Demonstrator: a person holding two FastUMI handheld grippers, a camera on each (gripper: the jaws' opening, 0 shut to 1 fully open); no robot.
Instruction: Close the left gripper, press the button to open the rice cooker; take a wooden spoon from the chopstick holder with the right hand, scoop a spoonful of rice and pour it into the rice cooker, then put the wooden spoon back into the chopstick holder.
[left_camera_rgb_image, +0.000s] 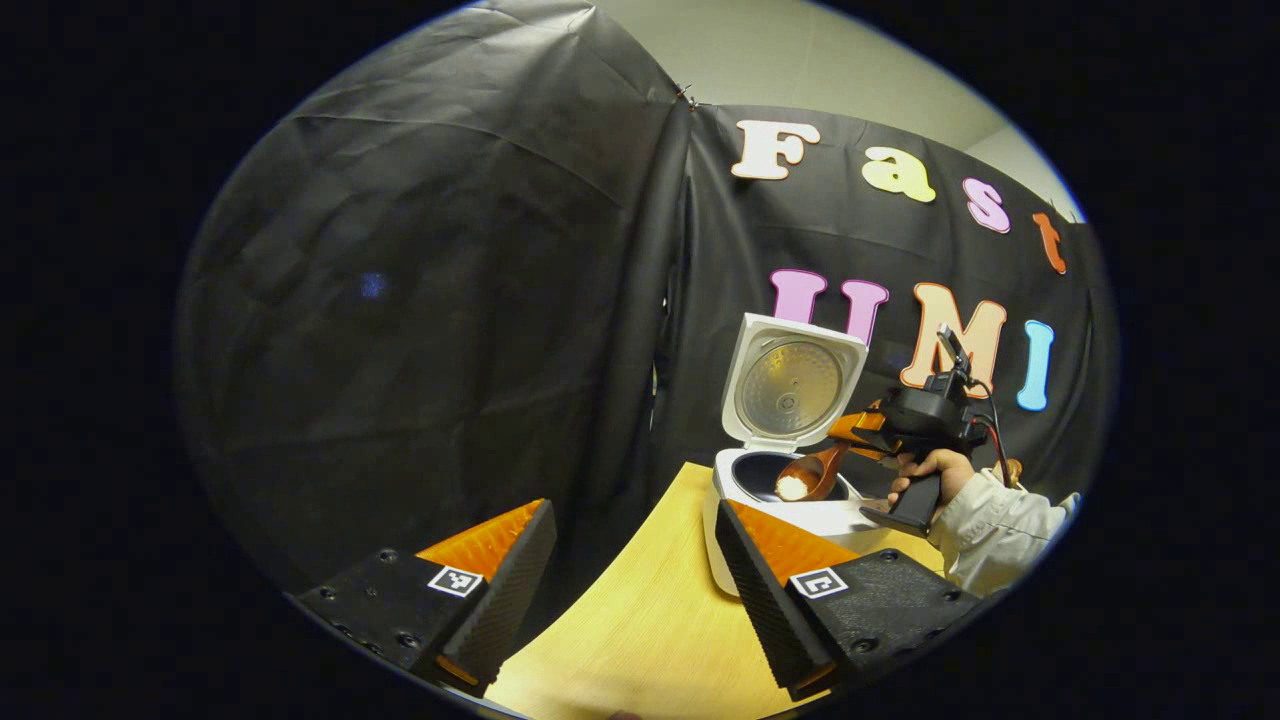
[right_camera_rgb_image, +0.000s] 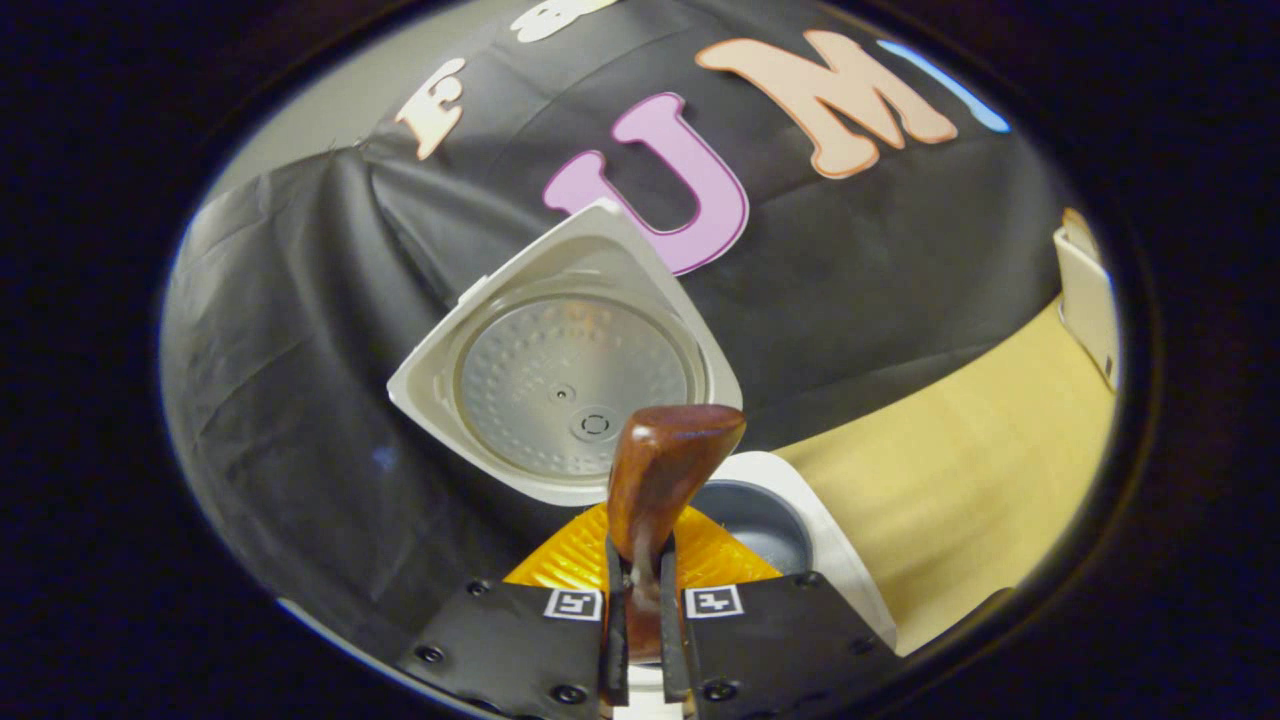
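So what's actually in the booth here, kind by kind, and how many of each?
Rice cooker, lid up: 1
Wooden spoon carrying rice: 1
Handheld tools: 2, the left tool and the right tool
Table: 1
Total: 5

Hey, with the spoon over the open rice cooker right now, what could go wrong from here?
1. The wooden spoon holds rice near the pot's front edge; tipping it too early may spill grains onto the table.
2. The right gripper pinches only the thin handle, so the spoon might twist.
3. The raised lid stands close behind; a lift could hit it.
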